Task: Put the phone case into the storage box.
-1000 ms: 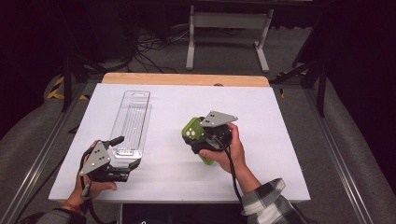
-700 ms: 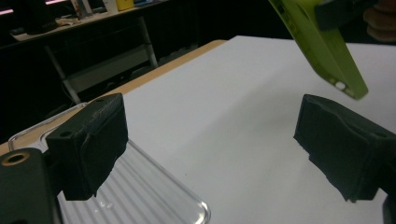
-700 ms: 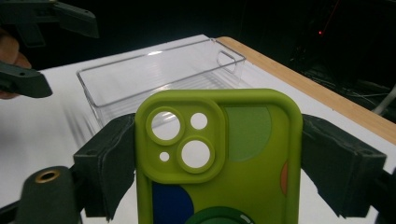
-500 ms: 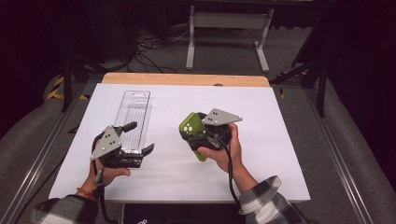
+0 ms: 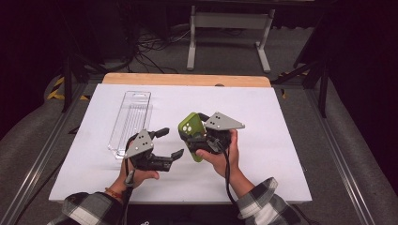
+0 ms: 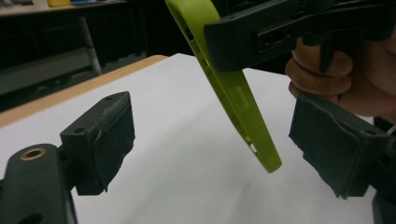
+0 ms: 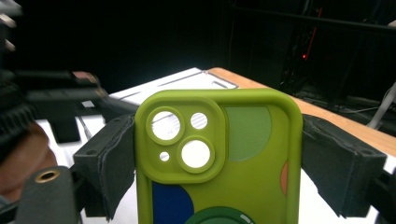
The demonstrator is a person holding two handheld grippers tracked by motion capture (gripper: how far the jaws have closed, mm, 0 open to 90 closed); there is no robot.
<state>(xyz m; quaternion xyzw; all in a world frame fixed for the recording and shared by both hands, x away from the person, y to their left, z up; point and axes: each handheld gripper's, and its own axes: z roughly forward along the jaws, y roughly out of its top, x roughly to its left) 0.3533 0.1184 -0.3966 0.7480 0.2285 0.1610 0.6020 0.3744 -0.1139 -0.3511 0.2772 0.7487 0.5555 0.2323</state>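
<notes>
A glossy green phone case (image 5: 191, 136) with round camera cut-outs is being clamped upright above the white surface (image 5: 281, 140) by the right hand-held gripper (image 5: 199, 140), while the left hand-held gripper (image 5: 170, 143), its jaws apart and just closing, is being held around the case's thin edge, untouched, as seen in the left gripper view.

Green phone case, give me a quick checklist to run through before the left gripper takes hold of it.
1. Right gripper pads clamp the green phone case on both side edges: ok.
2. Left gripper jaws stand apart, though they have just been closing a little; nothing pressed between them: ok.
3. Case's lower edge lies between the left pads, touching neither: ok.
4. Case is lifted off the white table sheet: ok.
5. Clear plastic tray lies apart from both grippers, at the left: ok.
6. Whether the case is empty inside: cannot tell.
</notes>
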